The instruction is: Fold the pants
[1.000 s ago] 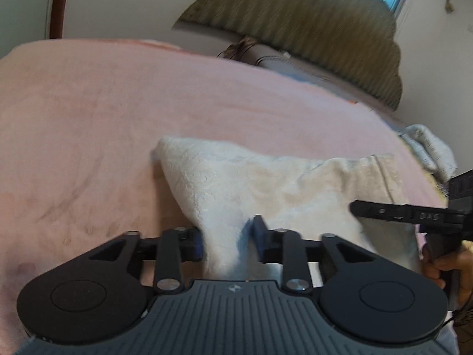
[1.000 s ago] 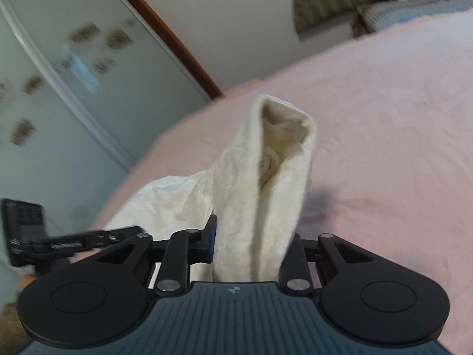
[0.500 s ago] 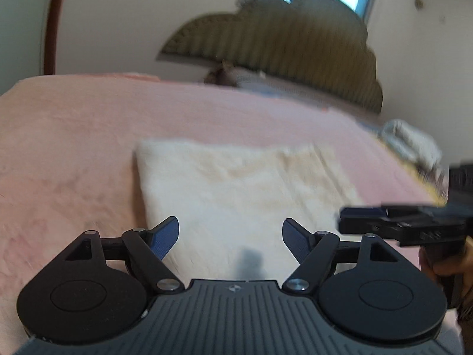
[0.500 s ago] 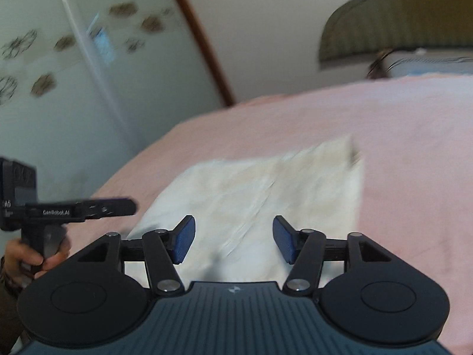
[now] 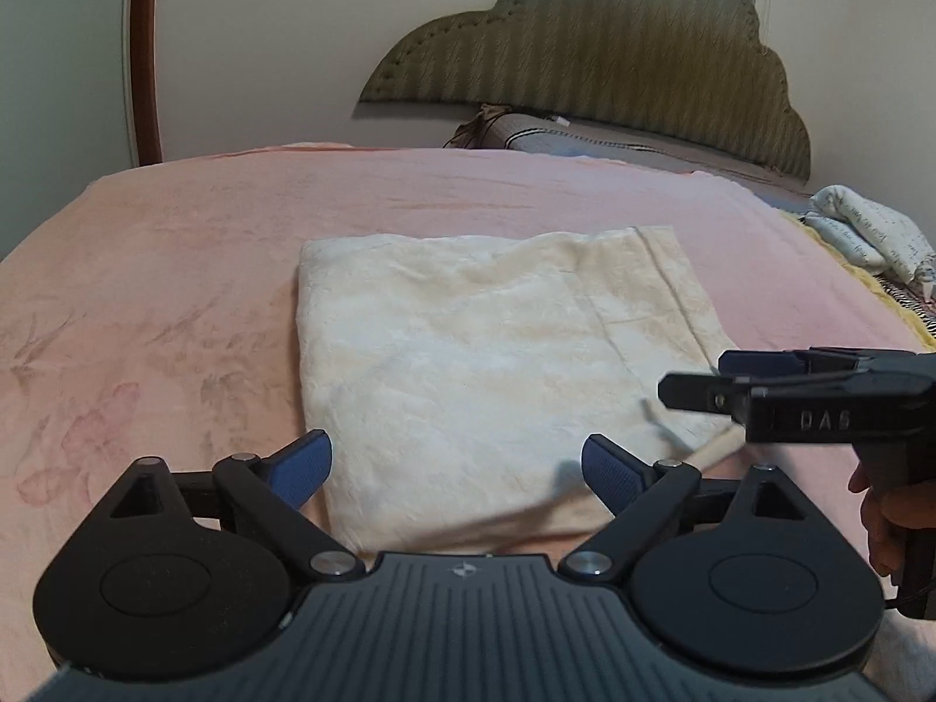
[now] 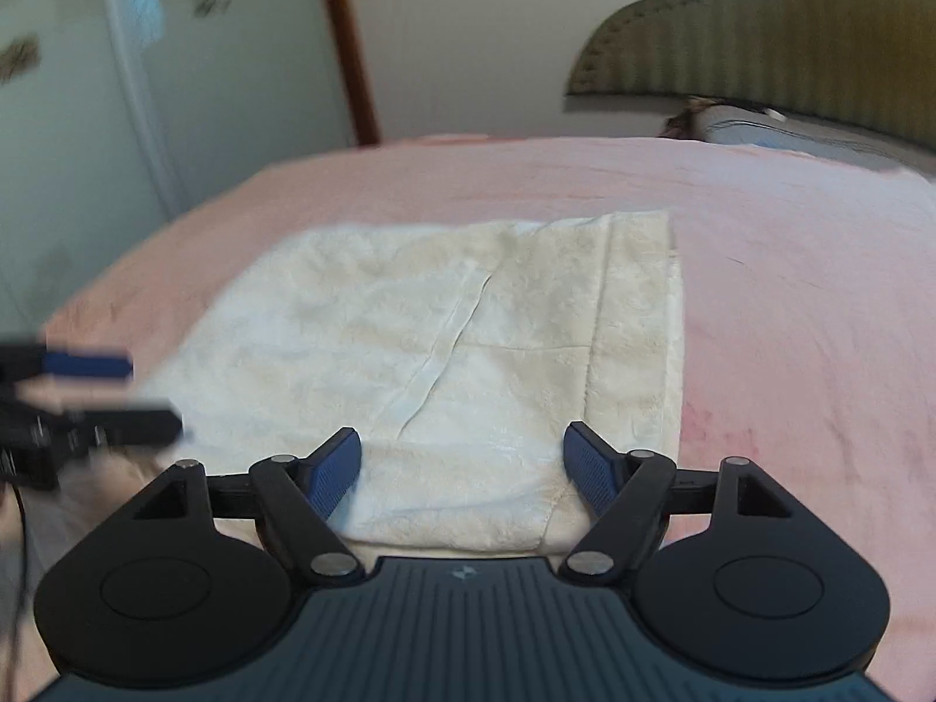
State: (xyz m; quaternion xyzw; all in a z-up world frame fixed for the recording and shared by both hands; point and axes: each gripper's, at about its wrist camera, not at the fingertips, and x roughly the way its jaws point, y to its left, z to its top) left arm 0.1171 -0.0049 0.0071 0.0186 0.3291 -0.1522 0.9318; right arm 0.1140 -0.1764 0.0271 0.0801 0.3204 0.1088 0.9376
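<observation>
The cream pants (image 5: 479, 351) lie folded flat into a rough rectangle on the pink bed cover (image 5: 175, 269). They also show in the right wrist view (image 6: 456, 339). My left gripper (image 5: 456, 465) is open and empty, hovering over the near edge of the fold. My right gripper (image 6: 462, 465) is open and empty over the same near edge. The right gripper also shows from the side in the left wrist view (image 5: 725, 380), by the pants' right corner, where a drawstring end (image 5: 716, 447) sticks out. The left gripper shows blurred at the left of the right wrist view (image 6: 88, 398).
A padded olive headboard (image 5: 614, 64) and a grey pillow (image 5: 614, 140) are at the far end of the bed. A white printed cloth (image 5: 871, 228) lies at the right edge. A wooden door frame (image 5: 143, 52) and wardrobe doors (image 6: 117, 76) stand to the left.
Both grippers were shut on the pants' edge a second ago, then opened and let go. The pants now lie flat, and both grippers have drawn back toward the near edge.
</observation>
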